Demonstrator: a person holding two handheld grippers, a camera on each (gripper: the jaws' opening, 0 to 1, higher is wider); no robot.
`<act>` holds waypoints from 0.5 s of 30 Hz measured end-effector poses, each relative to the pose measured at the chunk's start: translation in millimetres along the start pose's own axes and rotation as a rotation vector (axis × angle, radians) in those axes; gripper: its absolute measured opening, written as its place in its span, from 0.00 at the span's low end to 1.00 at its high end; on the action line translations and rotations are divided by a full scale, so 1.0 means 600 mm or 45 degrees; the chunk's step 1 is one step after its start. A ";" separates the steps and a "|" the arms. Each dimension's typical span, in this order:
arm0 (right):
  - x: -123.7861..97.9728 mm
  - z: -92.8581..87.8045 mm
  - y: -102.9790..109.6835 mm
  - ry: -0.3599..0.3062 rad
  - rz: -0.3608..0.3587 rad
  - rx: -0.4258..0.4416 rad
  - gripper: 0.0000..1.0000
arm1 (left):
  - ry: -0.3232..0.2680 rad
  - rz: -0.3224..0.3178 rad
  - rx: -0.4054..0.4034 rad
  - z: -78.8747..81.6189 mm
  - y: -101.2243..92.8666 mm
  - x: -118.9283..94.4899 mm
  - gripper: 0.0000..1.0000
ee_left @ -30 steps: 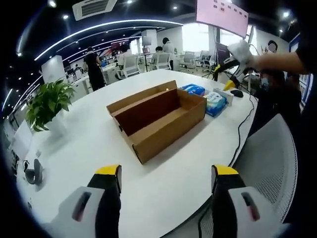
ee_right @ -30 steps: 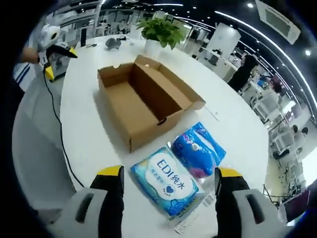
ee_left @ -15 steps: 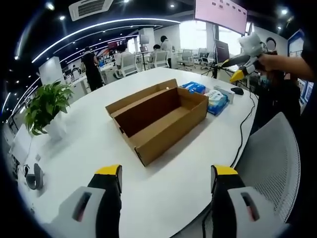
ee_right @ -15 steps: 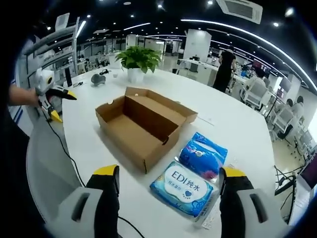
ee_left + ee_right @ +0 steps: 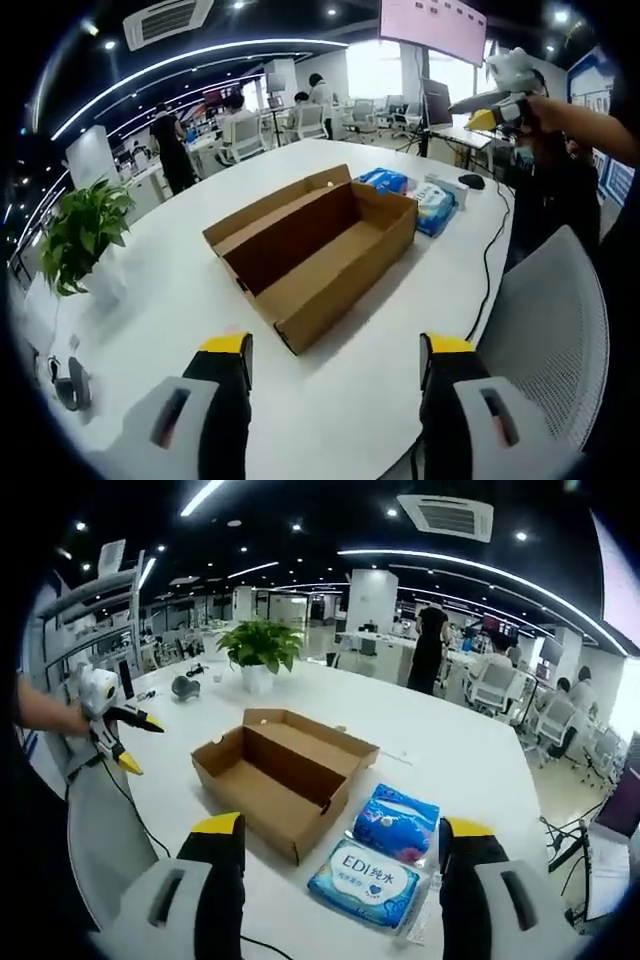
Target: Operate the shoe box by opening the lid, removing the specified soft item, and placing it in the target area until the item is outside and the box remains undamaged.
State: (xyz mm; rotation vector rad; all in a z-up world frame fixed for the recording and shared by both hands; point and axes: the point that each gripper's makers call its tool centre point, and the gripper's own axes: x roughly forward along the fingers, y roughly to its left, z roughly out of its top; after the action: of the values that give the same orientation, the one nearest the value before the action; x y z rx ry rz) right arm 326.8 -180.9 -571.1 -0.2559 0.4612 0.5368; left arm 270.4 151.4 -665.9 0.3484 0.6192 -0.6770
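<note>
Sitting open on the white surface (image 5: 470, 755), shoe box (image 5: 280, 777) with lid (image 5: 315, 733) folded back along the far long side, interior bare cardboard as far as can be seen. Lying just beside one short end of the box, apart from it, two soft packs: a light-blue pack (image 5: 372, 872) printed with characters and a darker blue pack (image 5: 397, 822), the two touching or nearly so; likely the removed item among them, set outside in what looks to be the target area, though which pack is the specified one cannot be told. Hovering above and back from the packs, right claw (image 5: 343, 840) with yellow-tipped jaws wide and empty, probably pulled clear so as not to drag anything. Held off the opposite side of the box, left claw (image 5: 335, 350), jaws likewise spread wide with nothing between them, well apart from the cardboard, so no strain on the walls. Further out: potted plant (image 5: 259, 648), a cable (image 5: 487, 262) trailing over the edge, a grey chair back (image 5: 555, 310)
</note>
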 end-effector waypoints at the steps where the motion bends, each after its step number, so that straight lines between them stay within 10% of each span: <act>1: -0.004 0.004 -0.002 -0.027 -0.015 0.005 0.79 | -0.004 -0.004 0.032 0.004 0.002 0.002 0.66; 15: -0.025 0.005 0.017 -0.123 -0.025 0.248 0.66 | 0.099 -0.091 0.272 0.029 0.026 0.073 0.51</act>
State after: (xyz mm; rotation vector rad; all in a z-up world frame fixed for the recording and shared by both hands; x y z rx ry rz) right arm 310.8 -178.0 -562.4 -0.0471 0.4135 0.4794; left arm 315.1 133.5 -678.6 0.5551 0.6368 -0.8034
